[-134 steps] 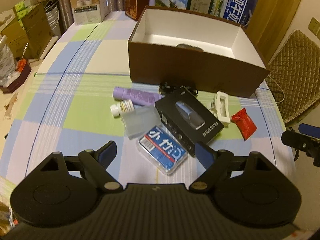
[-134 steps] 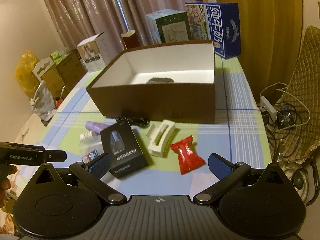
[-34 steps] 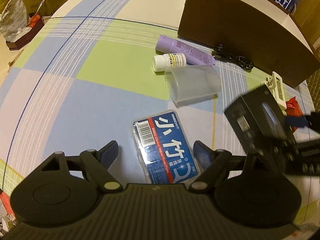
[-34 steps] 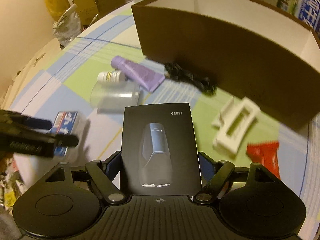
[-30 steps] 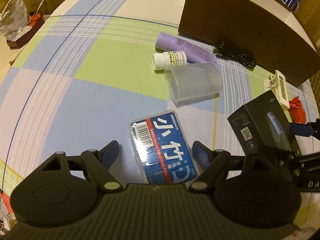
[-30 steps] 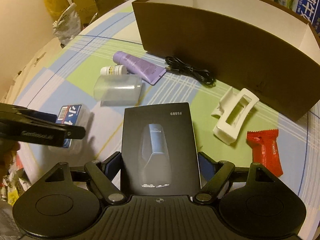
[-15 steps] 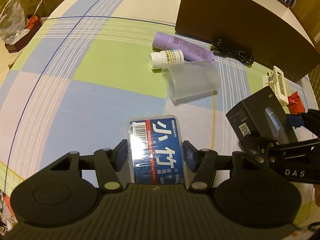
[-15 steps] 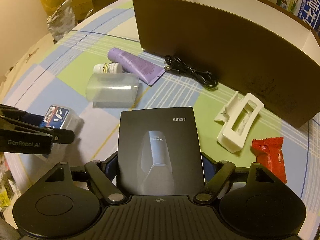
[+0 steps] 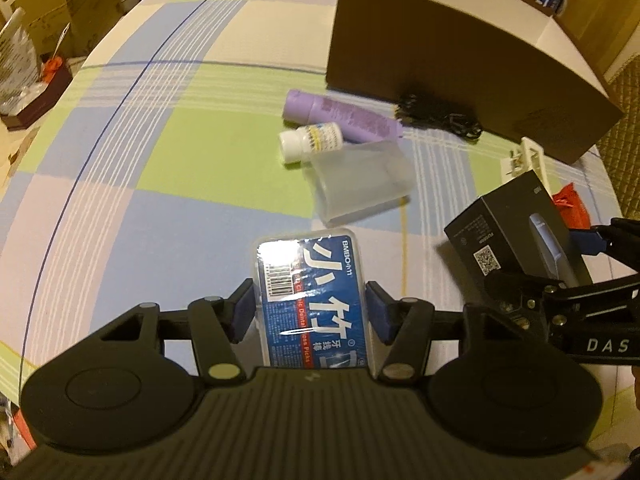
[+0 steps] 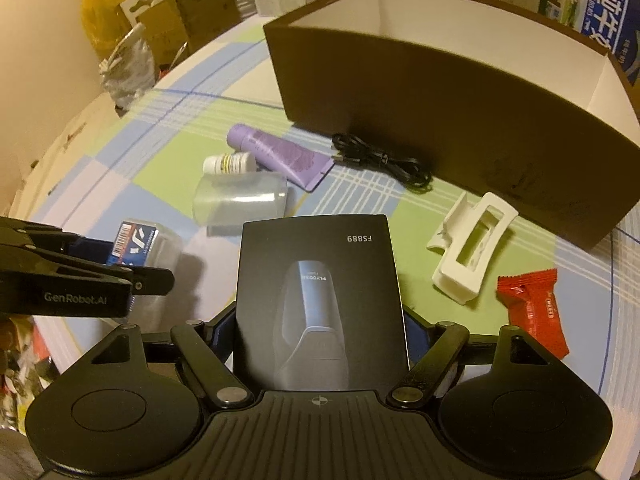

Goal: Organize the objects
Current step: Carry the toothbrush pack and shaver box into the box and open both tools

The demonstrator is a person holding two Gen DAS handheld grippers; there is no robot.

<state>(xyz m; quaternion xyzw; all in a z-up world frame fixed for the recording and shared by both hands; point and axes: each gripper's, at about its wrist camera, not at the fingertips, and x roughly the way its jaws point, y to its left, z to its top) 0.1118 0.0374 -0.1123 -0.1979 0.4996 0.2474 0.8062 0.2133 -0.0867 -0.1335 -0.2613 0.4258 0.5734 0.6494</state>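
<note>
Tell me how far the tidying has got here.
Early. Nothing visibly boxed yet. Left hand-held gripper clamps the floss-pick case; right hand-held gripper grips the black shaver box. Tube, bottle, cable, clip and candy lie outside the brown box.

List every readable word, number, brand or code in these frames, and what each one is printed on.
"FS889": black box in the right gripper.
"BMBO", "Picks": floss pick case in the left gripper.
"GenRobot.AI": the left gripper's side.
"DAS": the right gripper's side.
Bottle, tube, red packet, QR code: too blurred.
</note>
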